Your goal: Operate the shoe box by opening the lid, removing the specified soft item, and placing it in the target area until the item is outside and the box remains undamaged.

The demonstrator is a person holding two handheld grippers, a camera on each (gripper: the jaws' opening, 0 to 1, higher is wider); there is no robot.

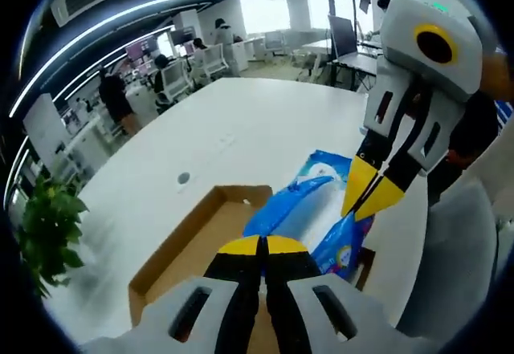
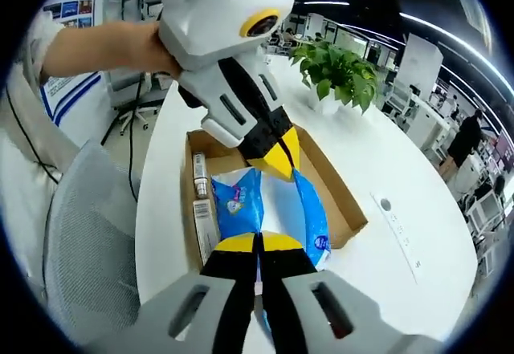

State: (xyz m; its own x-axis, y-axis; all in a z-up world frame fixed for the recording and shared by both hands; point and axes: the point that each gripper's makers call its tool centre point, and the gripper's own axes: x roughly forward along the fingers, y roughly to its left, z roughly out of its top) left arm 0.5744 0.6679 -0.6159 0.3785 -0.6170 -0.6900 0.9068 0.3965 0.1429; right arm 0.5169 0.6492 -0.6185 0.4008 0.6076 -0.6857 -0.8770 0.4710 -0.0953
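An open brown cardboard shoe box (image 1: 173,250) lies on a white table. A soft blue-and-white pack (image 1: 309,201) hangs over it, stretched between both grippers. My left gripper (image 1: 261,246) is shut on the pack's near end. The right gripper (image 1: 365,197) comes in from the upper right, its yellow tips pinched on the pack's far edge. In the right gripper view, the box (image 2: 341,205) sits past my right gripper (image 2: 259,242), which is shut on the blue pack (image 2: 241,201). The left gripper (image 2: 277,160), held by a hand, clamps the pack's far end.
A small bottle and a labelled carton (image 2: 204,217) lie along one box wall. A potted plant (image 2: 341,69) stands on the table (image 2: 418,209) beyond the box. A grey chair (image 2: 88,233) stands beside the table edge. People (image 1: 116,97) and desks are far behind.
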